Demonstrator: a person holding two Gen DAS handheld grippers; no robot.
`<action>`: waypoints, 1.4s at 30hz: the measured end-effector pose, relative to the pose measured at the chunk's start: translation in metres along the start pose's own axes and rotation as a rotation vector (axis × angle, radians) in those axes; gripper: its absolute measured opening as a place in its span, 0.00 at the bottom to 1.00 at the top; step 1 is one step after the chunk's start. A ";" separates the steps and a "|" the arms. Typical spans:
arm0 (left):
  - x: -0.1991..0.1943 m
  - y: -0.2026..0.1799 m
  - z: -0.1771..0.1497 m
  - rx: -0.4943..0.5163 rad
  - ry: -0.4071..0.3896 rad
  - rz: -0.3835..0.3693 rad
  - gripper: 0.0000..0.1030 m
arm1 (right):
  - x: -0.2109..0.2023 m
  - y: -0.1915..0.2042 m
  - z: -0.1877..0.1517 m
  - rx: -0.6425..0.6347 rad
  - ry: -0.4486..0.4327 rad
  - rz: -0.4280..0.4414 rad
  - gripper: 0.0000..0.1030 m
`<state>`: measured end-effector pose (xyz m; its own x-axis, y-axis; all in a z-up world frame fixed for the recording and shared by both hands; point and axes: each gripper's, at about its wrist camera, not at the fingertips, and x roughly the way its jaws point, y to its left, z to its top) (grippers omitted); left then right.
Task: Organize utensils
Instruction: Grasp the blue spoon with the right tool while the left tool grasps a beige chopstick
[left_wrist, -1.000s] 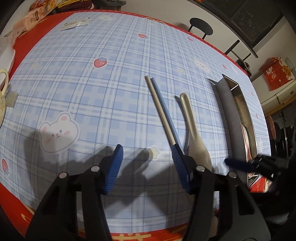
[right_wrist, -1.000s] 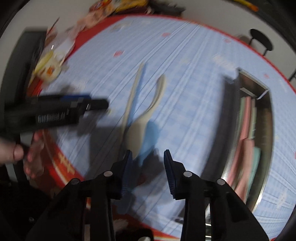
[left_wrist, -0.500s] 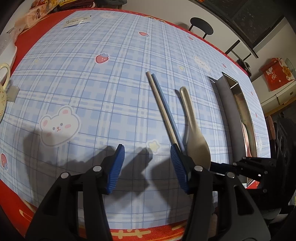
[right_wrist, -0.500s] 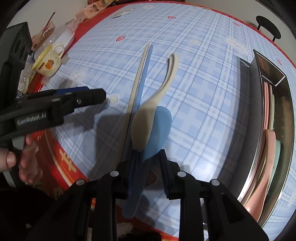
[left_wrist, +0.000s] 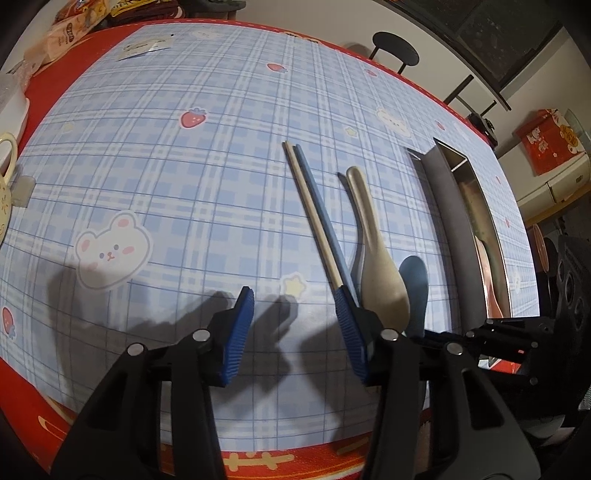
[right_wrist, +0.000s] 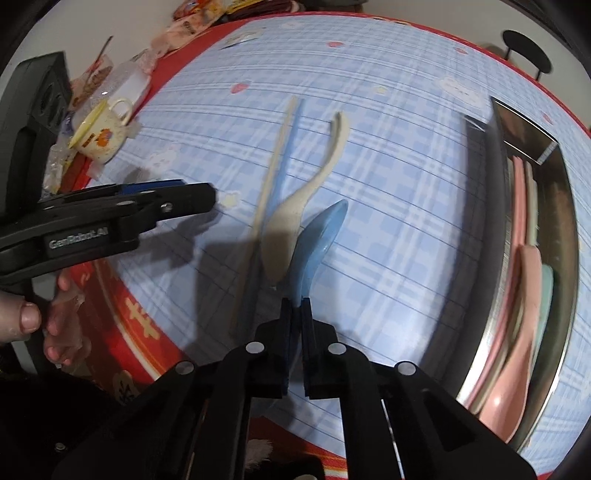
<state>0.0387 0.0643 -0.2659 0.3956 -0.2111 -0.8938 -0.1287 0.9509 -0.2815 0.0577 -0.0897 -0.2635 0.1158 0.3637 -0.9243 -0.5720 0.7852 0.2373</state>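
Right tongs (right_wrist: 295, 308) have just snapped closed on the blue spoon's (right_wrist: 317, 240) handle, bowl tilted up off the tabletop (right_wrist: 406, 184). Left tongs (left_wrist: 293, 325), closing a little, stay released over bare cloth. Beige spoon (left_wrist: 376, 266) and chopsticks (left_wrist: 317, 214) lie just left; metal tray (right_wrist: 561, 258) sits far right.

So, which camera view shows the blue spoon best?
The right wrist view. There the blue spoon shows whole, bowl to handle, clamped in the right gripper, tilted beside the beige spoon. The left wrist view shows only its bowl; the left gripper's finger hides the handle.
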 end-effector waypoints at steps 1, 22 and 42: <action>0.001 0.000 0.000 0.002 0.003 -0.001 0.45 | 0.000 -0.003 -0.001 0.012 -0.003 -0.008 0.05; 0.032 -0.038 0.005 0.198 0.047 0.068 0.34 | -0.004 -0.021 -0.011 0.068 -0.032 -0.050 0.07; 0.044 -0.049 0.017 0.295 -0.002 0.169 0.27 | 0.001 -0.025 -0.010 0.079 -0.011 -0.038 0.07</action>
<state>0.0781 0.0119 -0.2856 0.3933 -0.0443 -0.9183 0.0758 0.9970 -0.0156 0.0637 -0.1139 -0.2733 0.1454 0.3384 -0.9297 -0.5012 0.8354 0.2257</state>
